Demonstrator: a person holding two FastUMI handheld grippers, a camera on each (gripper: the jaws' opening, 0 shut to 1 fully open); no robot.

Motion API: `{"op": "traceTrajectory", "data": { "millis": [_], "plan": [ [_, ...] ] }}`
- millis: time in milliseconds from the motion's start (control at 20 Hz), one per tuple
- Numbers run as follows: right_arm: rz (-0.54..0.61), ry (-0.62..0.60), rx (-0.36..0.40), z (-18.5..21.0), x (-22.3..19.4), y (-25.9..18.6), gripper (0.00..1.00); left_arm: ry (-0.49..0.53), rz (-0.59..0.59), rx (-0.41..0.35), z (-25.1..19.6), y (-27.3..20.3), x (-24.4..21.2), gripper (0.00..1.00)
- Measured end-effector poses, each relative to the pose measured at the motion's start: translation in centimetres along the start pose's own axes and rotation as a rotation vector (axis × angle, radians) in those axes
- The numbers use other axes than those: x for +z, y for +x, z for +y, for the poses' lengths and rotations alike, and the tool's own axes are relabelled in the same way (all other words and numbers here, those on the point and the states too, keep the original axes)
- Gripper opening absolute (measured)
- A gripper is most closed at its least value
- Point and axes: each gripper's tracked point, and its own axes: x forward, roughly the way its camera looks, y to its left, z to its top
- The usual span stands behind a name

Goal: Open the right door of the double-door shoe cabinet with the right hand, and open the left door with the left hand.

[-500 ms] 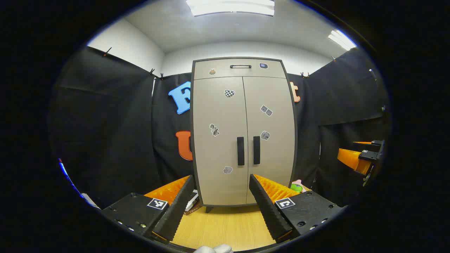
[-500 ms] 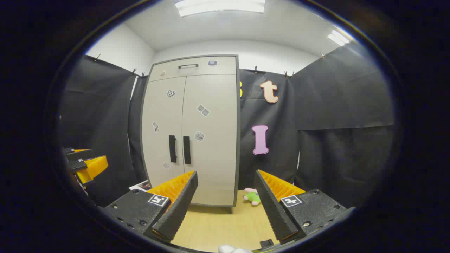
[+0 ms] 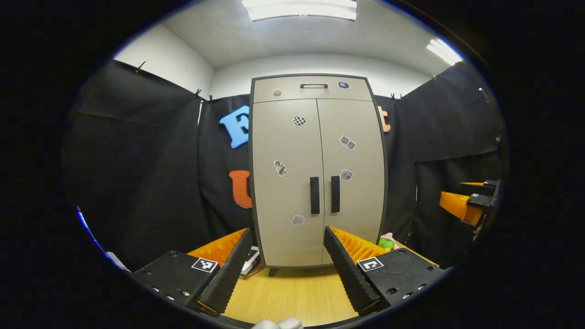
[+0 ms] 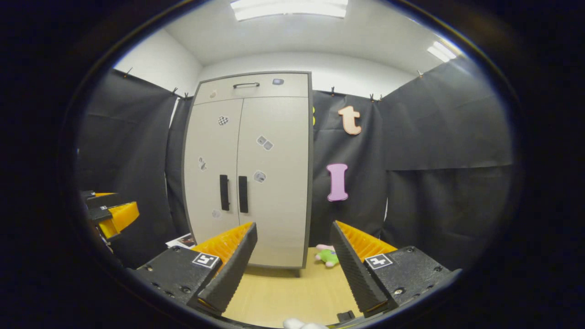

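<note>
Left gripper view: shoe cabinet (image 3: pixel 317 173) ahead of left gripper (image 3: pixel 287 269)

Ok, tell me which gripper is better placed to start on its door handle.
Left, probably. The left gripper faces the shoe cabinet head-on, its left door handle above the gap between its open fingers. The right gripper points right of the cabinet; the right door handle sits off-axis. Both doors are shut.

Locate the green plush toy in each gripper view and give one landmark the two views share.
Left gripper view: the green plush toy peeks out at the cabinet's lower right corner, just above the right finger.
Right gripper view: it lies on the floor right of the cabinet, between the fingers.
Shared landmark: the right door handle.
</note>
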Motion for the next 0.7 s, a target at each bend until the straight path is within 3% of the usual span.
{"op": "traceTrajectory", "data": {
  "millis": [700],
  "plan": [
    [0.011, -0.015, -0.009, 1.5, -0.8, 2.2, 1.00, 0.013, 0.005, 0.028, 1.6, -1.5, -0.8, 0.95]
  ]
}}
